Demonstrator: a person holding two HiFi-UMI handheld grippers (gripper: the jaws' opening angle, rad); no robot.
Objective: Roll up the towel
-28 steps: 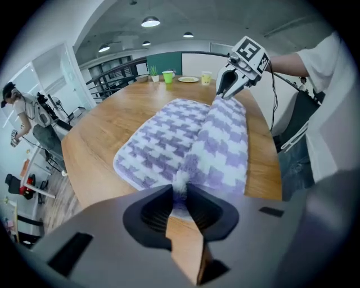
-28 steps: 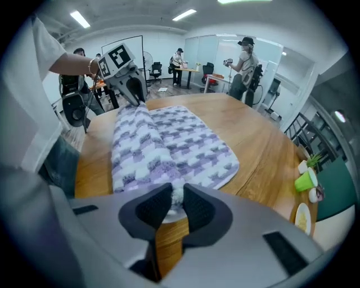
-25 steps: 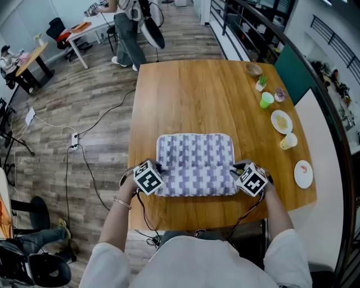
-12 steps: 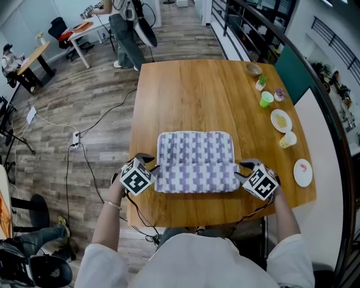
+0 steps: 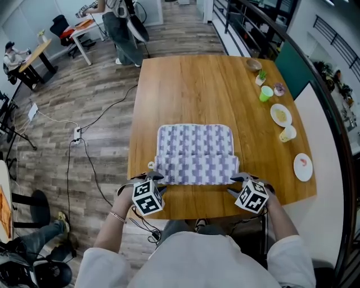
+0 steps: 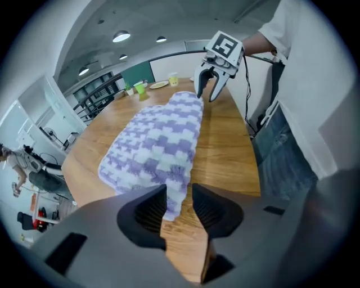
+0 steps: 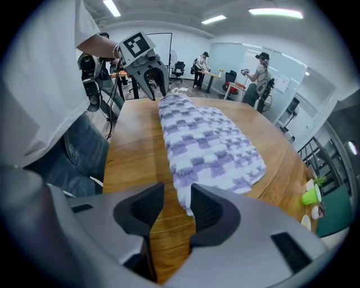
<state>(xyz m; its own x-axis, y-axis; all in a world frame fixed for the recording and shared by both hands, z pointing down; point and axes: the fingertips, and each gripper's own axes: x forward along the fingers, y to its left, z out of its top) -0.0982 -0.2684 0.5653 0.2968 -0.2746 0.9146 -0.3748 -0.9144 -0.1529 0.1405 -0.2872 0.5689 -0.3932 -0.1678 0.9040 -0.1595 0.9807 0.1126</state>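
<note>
Wooden table (image 5: 185,84) bearing the purple-and-white checked towel (image 5: 196,147) at its near middle, the near edge already turned over toward the far side as a first low fold. Left gripper (image 5: 153,181) and right gripper (image 5: 236,184) hang just off the fold's near left and near right corners, jaws narrowly apart after just opening, a towel corner just ahead of each gap but unpinched. Judged step: re-gripping between turns; next, both jaws must close on the fold's ends and carry it evenly farther.

I see a grey wood-plank floor (image 5: 95,90) strewn with cables (image 5: 107,114) (one power strip (image 5: 77,134) too), a white desk (image 5: 84,27) beyond, and strip lights (image 7: 270,11) glowing overhead.
</note>
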